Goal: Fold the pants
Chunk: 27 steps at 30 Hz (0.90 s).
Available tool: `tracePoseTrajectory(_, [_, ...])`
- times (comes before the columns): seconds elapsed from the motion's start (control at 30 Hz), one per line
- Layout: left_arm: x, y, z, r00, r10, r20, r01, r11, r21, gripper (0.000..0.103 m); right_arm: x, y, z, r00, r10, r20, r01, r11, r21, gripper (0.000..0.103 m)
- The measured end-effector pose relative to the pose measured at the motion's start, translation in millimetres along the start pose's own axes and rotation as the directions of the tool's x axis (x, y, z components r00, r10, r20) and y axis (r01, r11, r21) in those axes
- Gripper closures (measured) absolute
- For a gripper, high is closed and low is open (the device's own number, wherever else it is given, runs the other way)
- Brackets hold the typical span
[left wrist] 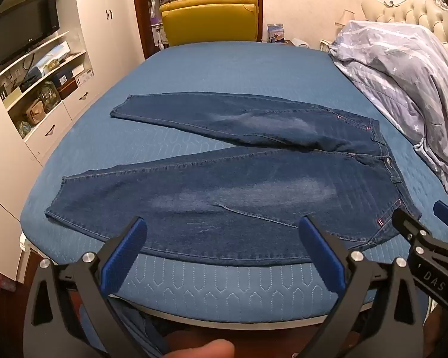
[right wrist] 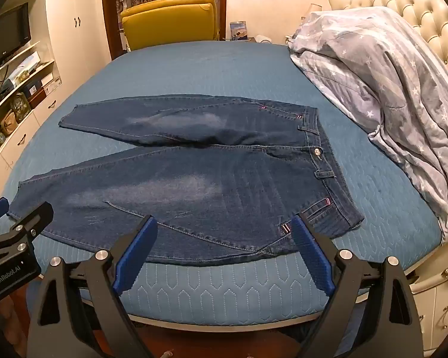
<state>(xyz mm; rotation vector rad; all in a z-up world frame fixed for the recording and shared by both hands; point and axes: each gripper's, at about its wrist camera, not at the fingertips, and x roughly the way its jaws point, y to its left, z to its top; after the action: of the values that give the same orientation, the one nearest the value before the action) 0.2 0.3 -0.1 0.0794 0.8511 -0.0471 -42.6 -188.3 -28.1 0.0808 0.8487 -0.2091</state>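
Since no fold shows: the task looks unstarted.
Left gripper [left wrist: 222,249]: jaws spread, empty, over the bed's near edge.
Right gripper [right wrist: 224,249]: likewise released.
Jeans [right wrist: 194,191]: flat near that edge, legs splayed, waistband toward the headboard.
Left: every fold.

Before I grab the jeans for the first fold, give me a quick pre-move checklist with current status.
1. Left gripper open, holding nothing: ok.
2. Right gripper open, holding nothing: ok.
3. Jeans front up on the bed: ok.
4. Legs together: not ok, splayed in a V.
5. Near edge in front of both grippers: ok.
6. Bedding apart from jeans: ok.
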Motion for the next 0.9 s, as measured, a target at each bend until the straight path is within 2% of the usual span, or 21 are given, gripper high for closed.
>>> tracePoseTrajectory(0.33, [-3,-4,-1,1.000,0.019,0.009,-0.019,1.000,0.005,0.001,-1,1,1,1.000,0.001,0.001,-0.001,1.000,-0.001,0.016])
tracePoseTrajectory(0.5, [7,-1,-1,1.000,0.002,-0.019,-0.002,1.000,-0.006,0.001,2,0,0,1.000,0.005,0.000,-0.005,1.000,0.001,0.016])
tracePoseTrajectory(0.9, [6,3,0,1.000,-0.003,-0.015,0.003,1.000,-0.013,0.001,1,4,2,1.000,0.011,-0.003,-0.011,1.000,-0.007,0.015])
